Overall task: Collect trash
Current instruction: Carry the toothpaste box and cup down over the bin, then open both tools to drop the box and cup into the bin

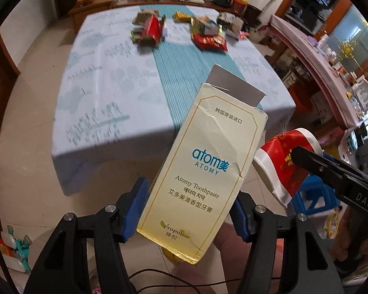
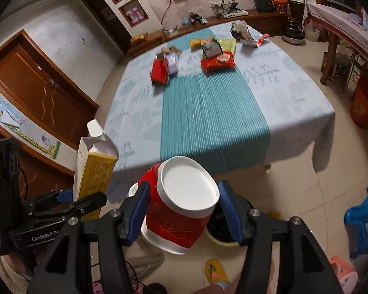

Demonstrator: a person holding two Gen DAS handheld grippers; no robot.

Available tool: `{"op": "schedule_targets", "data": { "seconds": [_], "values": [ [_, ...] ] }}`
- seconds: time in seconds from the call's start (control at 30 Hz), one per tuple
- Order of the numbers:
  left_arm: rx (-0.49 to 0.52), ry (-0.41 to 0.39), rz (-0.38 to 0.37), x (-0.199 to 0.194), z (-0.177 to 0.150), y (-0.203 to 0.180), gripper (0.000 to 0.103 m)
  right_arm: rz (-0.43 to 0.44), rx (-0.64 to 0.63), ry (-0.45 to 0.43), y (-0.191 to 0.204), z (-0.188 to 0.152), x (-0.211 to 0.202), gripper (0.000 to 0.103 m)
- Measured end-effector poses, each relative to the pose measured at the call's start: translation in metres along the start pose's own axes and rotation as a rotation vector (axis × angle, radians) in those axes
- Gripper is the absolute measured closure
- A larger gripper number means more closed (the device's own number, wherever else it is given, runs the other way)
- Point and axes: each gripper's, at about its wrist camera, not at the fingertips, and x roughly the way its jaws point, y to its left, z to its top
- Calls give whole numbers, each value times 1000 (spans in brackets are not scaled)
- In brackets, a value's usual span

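Trash in both grippers: left gripper [image 1: 191, 210] clamped on toothpaste box [image 1: 203, 171], right gripper [image 2: 181, 210] on paper cup [image 2: 181, 208]; I'd keep both squeezes steady, bin [image 2: 220, 230] low at 5 o'clock.

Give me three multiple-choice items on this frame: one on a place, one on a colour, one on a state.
1. Where is the remaining trash?
A. far half of the table
B. floor
C. blue stool

2. The cup's band is
A. green
B. red
C. black

3. The box's top flap is
A. sealed
B. torn off
C. open

Key: 1 A, the trash sits on the table's far half. 2 B, the cup in the right hand-held gripper is red and white. 3 C, the box in the left hand-held gripper has its flap raised.
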Motion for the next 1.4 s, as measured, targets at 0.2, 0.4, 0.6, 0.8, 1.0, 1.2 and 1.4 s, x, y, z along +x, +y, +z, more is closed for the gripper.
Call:
{"op": "schedule_targets", "data": {
  "seconds": [0.2,0.4,0.6,0.8,1.0,1.2,1.4],
  "values": [
    [-10,105,-12,39,-30,-2,42,-59,4,67,-12,-36,10,46],
    [-5,213,-1,104,-59,-10,42,-83,62,185,-42,-73,54,46],
    [-18,295,28,204,-83,-8,42,-112,121,266,-85,-106,135,46],
    [-40,331,36,313,-98,1,42,-168,139,305,-133,-140,234,46],
    [-54,325,73,399,-102,11,42,-181,181,345,-176,-169,323,44],
    [-67,319,113,441,-99,21,15,-191,194,334,-199,-175,369,37],
    [-74,304,118,433,-95,27,9,-183,193,327,-203,-171,370,25]
  ]
}}
